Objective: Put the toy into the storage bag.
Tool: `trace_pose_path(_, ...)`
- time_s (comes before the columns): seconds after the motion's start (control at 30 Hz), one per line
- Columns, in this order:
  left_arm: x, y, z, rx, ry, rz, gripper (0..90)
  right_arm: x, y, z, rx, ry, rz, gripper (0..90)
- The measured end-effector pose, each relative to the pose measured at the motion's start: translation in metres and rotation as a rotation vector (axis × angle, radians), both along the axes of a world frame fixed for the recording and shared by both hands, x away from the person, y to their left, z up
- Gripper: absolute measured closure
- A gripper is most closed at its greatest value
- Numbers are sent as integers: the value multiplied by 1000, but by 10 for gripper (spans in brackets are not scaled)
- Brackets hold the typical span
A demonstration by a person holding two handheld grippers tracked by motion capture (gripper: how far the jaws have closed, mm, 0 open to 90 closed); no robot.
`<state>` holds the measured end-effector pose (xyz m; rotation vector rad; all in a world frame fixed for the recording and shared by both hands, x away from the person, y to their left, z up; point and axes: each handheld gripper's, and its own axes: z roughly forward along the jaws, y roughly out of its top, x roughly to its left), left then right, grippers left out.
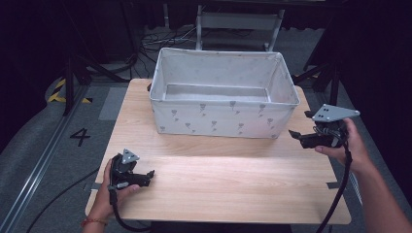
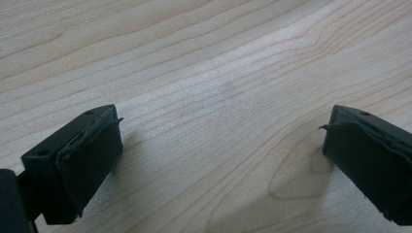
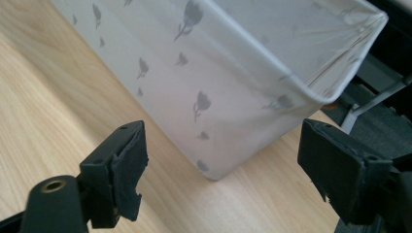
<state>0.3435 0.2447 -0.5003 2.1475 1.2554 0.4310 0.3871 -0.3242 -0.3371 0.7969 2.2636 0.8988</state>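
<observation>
The white fabric box (image 1: 222,97) with small grey prints stands on the far half of the wooden table (image 1: 228,179). The right gripper (image 1: 302,127) is held near the box's front right corner, not touching it, with its jaws spread and nothing between them. The left gripper (image 1: 148,175) rests low over the table's near left part, well apart from the box, its jaws also spread over bare wood.

I'm losing the fabric box's (image 3: 233,73) top and left end past the frame edge in the right gripper view; its near wall is hiding part of its floor from above.
</observation>
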Motion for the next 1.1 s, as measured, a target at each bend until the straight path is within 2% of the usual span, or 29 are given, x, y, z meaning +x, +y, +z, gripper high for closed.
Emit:
trace_pose_path(0.03, 0, 0, 0, -2, -1, 0, 11, -2, 1, -7, -3, 6, 2, 188)
trace_pose_path(0.07, 0, 0, 0, -2, -1, 0, 11, -2, 1, -7, -3, 6, 2, 188)
trace_pose_path(0.1, 0, 0, 0, -2, -1, 0, 11, -5, 2, -15, -18, 20, 9, 186)
trace_pose_path(0.17, 0, 0, 0, -2, -1, 0, 11, -6, 3, -17, -27, 21, 14, 184)
trace_pose_path(0.23, 0, 0, 0, -2, -1, 0, 11, -9, 4, -28, -49, 32, 17, 182)
trace_pose_path(0.47, 0, 0, 0, -1, -1, 1, 11, -16, 3, -49, -71, 44, 7, 182)
trace_pose_path(0.6, 0, 0, 0, -2, -1, 0, 11, -21, 0, -60, -72, 64, 11, 181)
trace_pose_path(1.0, 0, 0, 0, -1, 0, 4, 10, -41, -12, -88, -78, 56, 1, 167)
trace_pose_path(1.1, 0, 0, 0, -1, -1, 4, 10, -44, -17, -93, -70, 71, 2, 169)
